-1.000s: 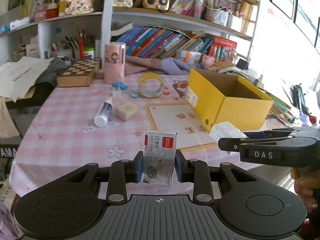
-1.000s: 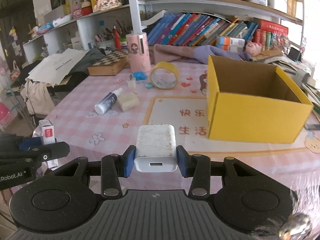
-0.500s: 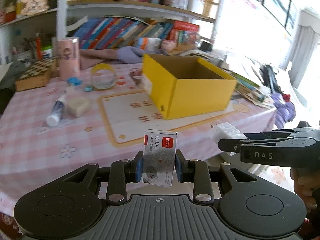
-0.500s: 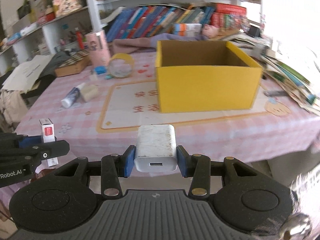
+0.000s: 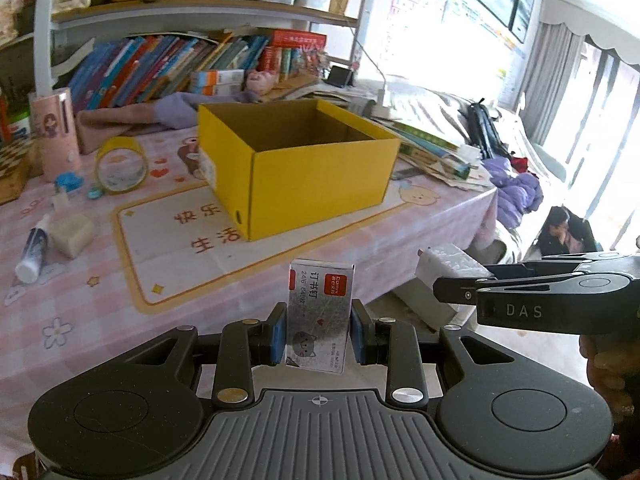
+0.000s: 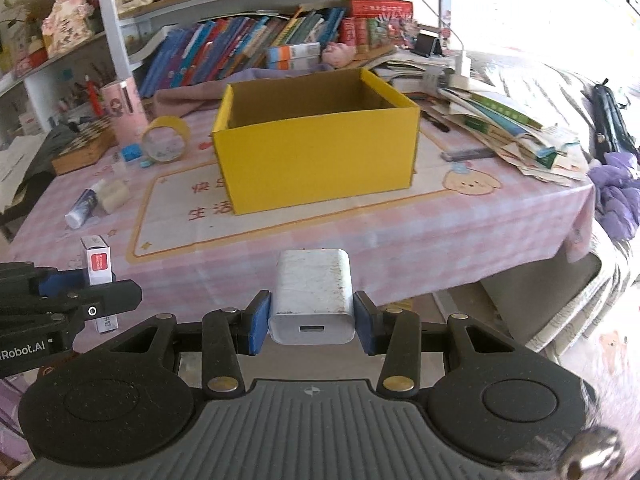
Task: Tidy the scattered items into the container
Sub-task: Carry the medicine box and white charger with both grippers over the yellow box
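My left gripper (image 5: 319, 334) is shut on a small silver staple box (image 5: 320, 312) with a red label, held upright off the table's near edge. A white USB charger (image 6: 313, 294) sits between the blue pads of my right gripper (image 6: 312, 328), which is shut on it. The open yellow cardboard box (image 5: 304, 168) (image 6: 320, 160) stands on the pink checked tablecloth beyond both grippers. Left of it lie a yellow tape roll (image 5: 120, 164), a small white bottle (image 5: 34, 250), a beige block (image 5: 74, 232) and a blue clip (image 5: 68, 182). Each gripper shows at the other view's edge.
A pink cylindrical holder (image 5: 54, 134) and a chessboard box (image 6: 82, 148) stand at the back left. Books and papers (image 6: 508, 120) pile up right of the yellow box. Shelves of books (image 5: 180, 68) back the table. A hand (image 5: 612, 364) holds the right gripper.
Both grippers have swung to the right along the table's near edge with their loads. The yellow box now sits near the middle of both views.
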### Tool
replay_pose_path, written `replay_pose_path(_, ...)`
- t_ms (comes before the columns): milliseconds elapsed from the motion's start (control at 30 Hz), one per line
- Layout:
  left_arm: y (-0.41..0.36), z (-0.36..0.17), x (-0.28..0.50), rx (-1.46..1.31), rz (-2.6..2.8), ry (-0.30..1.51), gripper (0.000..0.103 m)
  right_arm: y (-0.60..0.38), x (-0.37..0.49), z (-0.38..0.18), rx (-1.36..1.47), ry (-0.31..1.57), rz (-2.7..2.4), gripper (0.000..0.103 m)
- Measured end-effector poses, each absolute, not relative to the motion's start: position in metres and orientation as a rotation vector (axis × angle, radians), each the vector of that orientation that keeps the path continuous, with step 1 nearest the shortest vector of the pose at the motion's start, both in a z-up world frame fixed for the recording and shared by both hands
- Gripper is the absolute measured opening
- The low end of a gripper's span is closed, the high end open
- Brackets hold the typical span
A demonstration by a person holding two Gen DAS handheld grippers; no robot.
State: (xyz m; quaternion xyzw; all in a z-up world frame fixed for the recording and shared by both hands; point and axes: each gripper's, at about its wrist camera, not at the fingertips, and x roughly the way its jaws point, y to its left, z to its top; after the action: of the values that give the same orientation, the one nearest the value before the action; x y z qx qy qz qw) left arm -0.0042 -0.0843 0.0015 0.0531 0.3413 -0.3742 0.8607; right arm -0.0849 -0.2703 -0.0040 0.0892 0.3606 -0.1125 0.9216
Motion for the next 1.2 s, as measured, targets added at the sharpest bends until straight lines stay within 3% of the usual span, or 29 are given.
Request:
replay_pose_path(833,-0.109,0.005,0.029,0.114,-0.82,0.681,0.03,-0.292,-0.053,0.0,0.167,0.727,-0.254,0.041)
replay_pose_path(1200,-0.123,0.027,0.05,0.157,-0.818,0.543,0.03,-0.308,-0.022,0.013,0.139,0.637,-0.236,0.041)
